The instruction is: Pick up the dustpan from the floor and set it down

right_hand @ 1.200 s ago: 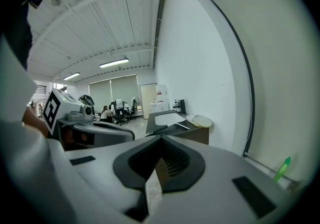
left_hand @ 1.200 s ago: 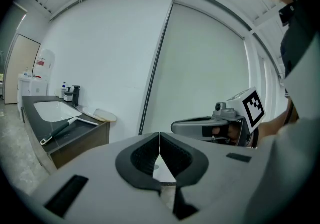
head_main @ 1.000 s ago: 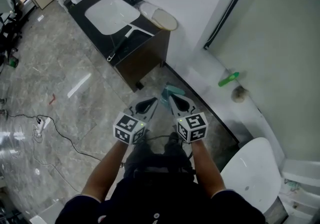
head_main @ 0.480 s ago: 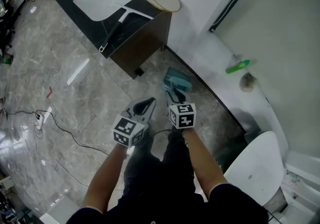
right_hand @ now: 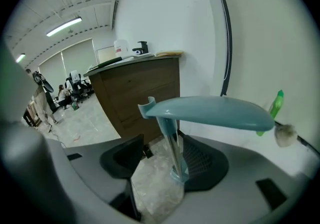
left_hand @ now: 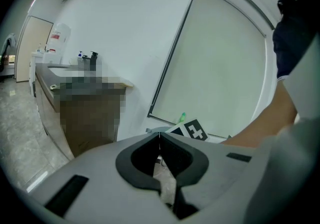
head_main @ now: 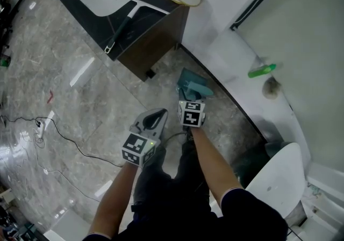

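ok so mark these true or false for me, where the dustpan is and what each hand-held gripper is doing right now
1. The left hand-held gripper is shut with nothing in it. True.
2. The right hand-held gripper is clamped on the dustpan's handle. False: its jaws have just been opening and stand apart, with the handle between them but not pressed.
3. The dustpan sits on top of the sink cabinet. False: it stands on the floor near the wall, beside the sink cabinet.
4. A green bottle is on the ledge along the wall. True.
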The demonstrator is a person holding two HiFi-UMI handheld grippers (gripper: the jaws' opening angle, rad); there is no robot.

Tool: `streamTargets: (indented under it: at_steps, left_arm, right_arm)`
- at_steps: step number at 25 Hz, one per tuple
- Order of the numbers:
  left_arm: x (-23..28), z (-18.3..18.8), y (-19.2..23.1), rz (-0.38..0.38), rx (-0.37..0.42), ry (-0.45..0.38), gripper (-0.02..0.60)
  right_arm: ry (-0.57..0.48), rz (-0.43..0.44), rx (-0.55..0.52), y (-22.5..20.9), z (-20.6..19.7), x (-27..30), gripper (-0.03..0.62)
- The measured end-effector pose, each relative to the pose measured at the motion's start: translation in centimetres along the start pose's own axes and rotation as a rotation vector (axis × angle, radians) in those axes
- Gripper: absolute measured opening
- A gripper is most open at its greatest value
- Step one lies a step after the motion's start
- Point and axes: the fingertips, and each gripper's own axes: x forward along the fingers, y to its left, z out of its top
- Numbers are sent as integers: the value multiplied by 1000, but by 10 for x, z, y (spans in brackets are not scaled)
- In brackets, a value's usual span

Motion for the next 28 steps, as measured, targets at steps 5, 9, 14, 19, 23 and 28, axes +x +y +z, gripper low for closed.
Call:
streamTargets:
  at_steps: [5,9,14,19,23,28]
  left_arm:
    - [-4,-4,7,17,-3,8,14]
    - [-10,-7,15,31,-12,10,14]
    - [-17,-13,23,42,-25,6,14]
    - [-20,-11,22,39,-42,4,14]
    - [-20,-5,17,33,-49,15,14]
    - [-15,0,9,22,-50,-16,14]
  right_arm:
    - [-20,-48,-3,4,8,18,230]
    - [-57,-100,-41,-1,15,31,229]
    - [-85,-150,-68,-8,29,28,170]
    - [-78,-166,-75,-14,33,18,99]
    - [-76,-138,-93,-20,39,9,97]
    - [-93,-58,-93,-17,59,-26,97]
